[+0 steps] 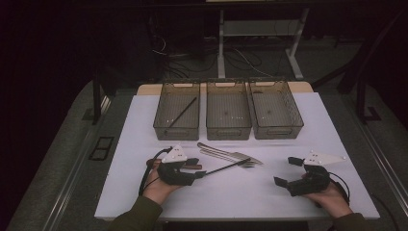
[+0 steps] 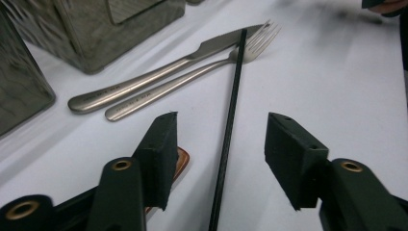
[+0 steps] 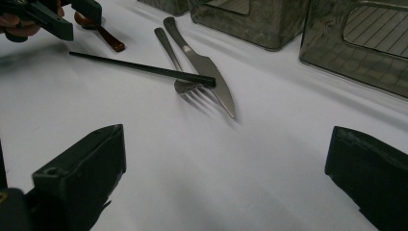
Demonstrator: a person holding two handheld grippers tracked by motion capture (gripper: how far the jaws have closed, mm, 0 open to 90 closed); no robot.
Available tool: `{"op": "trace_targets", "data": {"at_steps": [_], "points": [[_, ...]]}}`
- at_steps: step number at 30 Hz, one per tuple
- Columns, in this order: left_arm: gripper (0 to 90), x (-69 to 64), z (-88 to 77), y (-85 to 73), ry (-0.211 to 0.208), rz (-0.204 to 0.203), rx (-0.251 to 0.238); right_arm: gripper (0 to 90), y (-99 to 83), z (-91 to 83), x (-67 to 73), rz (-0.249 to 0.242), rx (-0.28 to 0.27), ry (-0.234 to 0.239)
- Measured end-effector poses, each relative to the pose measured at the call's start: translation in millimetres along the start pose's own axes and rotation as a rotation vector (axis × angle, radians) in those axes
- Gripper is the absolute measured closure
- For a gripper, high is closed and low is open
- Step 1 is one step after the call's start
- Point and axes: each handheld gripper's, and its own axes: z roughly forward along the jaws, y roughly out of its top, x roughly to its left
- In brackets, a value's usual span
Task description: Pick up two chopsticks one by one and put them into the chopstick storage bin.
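A black chopstick (image 1: 226,166) (image 2: 233,96) (image 3: 139,68) lies on the white table, its far tip resting across a steel fork (image 2: 192,79) (image 3: 185,86) and knife (image 2: 159,77) (image 3: 207,67). My left gripper (image 1: 197,168) (image 2: 221,125) (image 3: 67,19) is low over the chopstick's near end. Its jaws stand on either side of the stick with a gap to each pad. A brown wooden piece (image 2: 182,159) (image 3: 103,36) lies under one jaw. My right gripper (image 1: 285,171) (image 3: 226,139) rests at the right, open wide and with nothing between its jaws.
Three clear mesh bins stand in a row at the back: left (image 1: 176,131), middle (image 1: 228,132) and right (image 1: 276,131). A second black chopstick (image 1: 183,112) lies in the left bin. White tabletop (image 1: 240,192) stretches between my hands.
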Motion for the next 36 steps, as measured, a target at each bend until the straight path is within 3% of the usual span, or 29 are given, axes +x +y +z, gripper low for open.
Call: {"op": "trace_targets", "data": {"at_steps": [4, 14, 36], "points": [[55.6, 1.7, 4.5, -0.7, -0.025, -0.019, 0.001, 0.0, 0.0, 0.3, 0.0, 0.000, 0.000, 0.000], [71.5, 4.1, 18.0, -2.5, -0.057, 0.002, 0.063, 0.0, 0.1, 0.4, 0.0, -0.002, 0.001, 0.001], [80.4, 6.0, 31.7, -4.3, -0.073, 0.007, 0.119, 0.0, 0.2, 0.8, 0.3, -0.005, 0.004, 0.004]]}}
